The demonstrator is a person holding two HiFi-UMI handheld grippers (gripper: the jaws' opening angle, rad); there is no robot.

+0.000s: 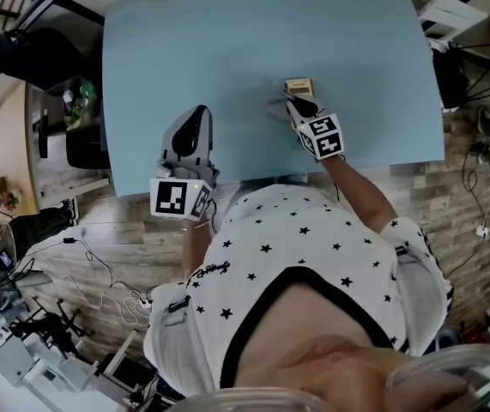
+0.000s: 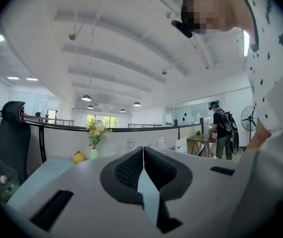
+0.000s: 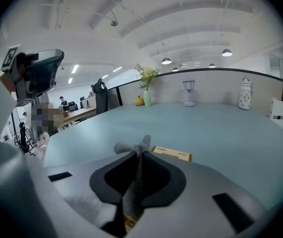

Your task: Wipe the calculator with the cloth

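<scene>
With my right hand-held gripper (image 3: 140, 156) clamped on the grey cloth (image 3: 131, 192), the unheld calculator (image 3: 171, 154) may skid across the tabletop (image 3: 220, 128) under a wipe.

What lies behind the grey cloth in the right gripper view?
The tan calculator lies just behind the cloth; only its near edge shows. The right hand-held gripper covers the rest.

Crumpled grey cloth (image 3: 134, 180) sits just beside the flat tan calculator (image 3: 171, 154).
</scene>
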